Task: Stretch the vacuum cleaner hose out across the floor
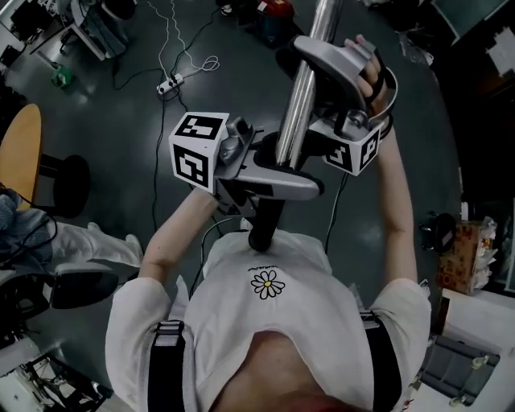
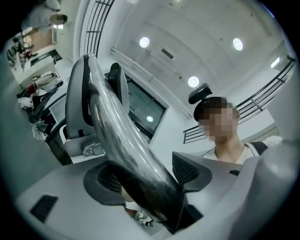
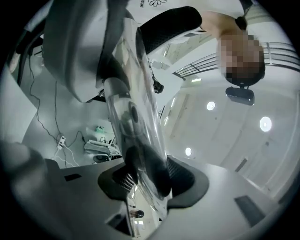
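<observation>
Two tools: left tool (image 1: 282, 169), right tool (image 1: 322, 68). One metal tube (image 1: 324, 16) (shiny, straight). One power strip (image 1: 169, 84).

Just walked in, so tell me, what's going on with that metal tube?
A person holds a shiny metal vacuum tube upright near the chest, off the floor. The left gripper is shut on it near its black lower end, the right gripper higher up. No hose lies stretched out in view.

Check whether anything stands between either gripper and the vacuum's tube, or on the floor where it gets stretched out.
Nothing there: the left gripper and right gripper are both clamped on the chrome tube. On the floor ahead, a power strip and white cables lie left of it and might snag.
</observation>
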The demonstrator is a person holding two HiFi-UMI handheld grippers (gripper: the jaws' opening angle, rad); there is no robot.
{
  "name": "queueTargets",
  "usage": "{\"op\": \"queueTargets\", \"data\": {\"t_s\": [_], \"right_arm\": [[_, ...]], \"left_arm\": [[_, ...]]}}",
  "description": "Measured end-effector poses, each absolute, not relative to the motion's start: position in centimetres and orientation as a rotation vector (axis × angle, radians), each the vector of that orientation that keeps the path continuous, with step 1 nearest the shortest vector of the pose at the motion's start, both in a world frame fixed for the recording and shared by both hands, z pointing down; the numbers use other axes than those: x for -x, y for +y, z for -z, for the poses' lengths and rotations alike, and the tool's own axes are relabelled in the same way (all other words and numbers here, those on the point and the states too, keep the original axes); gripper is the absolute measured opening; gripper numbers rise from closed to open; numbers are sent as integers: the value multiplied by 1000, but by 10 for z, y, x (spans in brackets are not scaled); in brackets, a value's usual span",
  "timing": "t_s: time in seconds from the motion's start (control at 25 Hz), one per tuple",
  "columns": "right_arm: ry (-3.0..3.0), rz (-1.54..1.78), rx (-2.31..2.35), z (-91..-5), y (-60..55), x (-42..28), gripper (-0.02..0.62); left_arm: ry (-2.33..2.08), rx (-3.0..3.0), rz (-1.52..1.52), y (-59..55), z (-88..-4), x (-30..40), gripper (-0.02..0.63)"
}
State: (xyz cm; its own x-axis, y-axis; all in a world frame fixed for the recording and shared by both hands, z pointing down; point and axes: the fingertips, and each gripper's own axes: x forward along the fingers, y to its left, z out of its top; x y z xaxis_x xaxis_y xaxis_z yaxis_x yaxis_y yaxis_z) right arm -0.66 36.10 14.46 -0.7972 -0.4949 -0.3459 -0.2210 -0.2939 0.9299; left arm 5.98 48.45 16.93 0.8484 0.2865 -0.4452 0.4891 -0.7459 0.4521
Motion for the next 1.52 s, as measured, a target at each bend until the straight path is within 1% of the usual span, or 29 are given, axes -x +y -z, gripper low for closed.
{"op": "queueTargets", "data": {"t_s": [0.08, 0.16, 0.2, 0.28, 0.32, 0.36, 0.44, 0.64, 0.76, 0.84, 1.16, 1.52], "right_arm": [[-1780, 2163, -916, -143, 349, 2, 175], [-1827, 2005, -1111, -127, 317, -43, 209], [-1901, 1872, -1290, -113, 296, -83, 209], [-2173, 1447, -1664, -95, 266, -168, 209], [-2326, 1228, -1743, -96, 264, -193, 209], [-2475, 1066, -1724, -104, 269, -201, 209], [-2688, 858, -1528, -135, 279, -184, 207], [-2966, 359, -1053, -219, 296, -92, 207], [-3140, 49, -972, -237, 305, -69, 207], [-3168, -33, -1014, -241, 307, -67, 207], [-2971, 73, -1135, -263, 308, -51, 207], [-2952, 74, -1172, -267, 311, -39, 207]], "left_arm": [[517, -2471, 494, 481, -170, -58, 316], [476, -2494, 535, 481, -168, -54, 316], [435, -2509, 559, 481, -167, -51, 313], [312, -2527, 592, 471, -167, -51, 304], [257, -2519, 594, 465, -170, -53, 295], [228, -2501, 588, 458, -173, -55, 290], [243, -2459, 566, 449, -178, -61, 280], [179, -2500, 506, 453, -180, -76, 276], [52, -2544, 515, 448, -182, -79, 276], [42, -2528, 534, 442, -183, -75, 275], [43, -2466, 555, 428, -190, -63, 273], [10, -2454, 572, 426, -192, -47, 273]]}}
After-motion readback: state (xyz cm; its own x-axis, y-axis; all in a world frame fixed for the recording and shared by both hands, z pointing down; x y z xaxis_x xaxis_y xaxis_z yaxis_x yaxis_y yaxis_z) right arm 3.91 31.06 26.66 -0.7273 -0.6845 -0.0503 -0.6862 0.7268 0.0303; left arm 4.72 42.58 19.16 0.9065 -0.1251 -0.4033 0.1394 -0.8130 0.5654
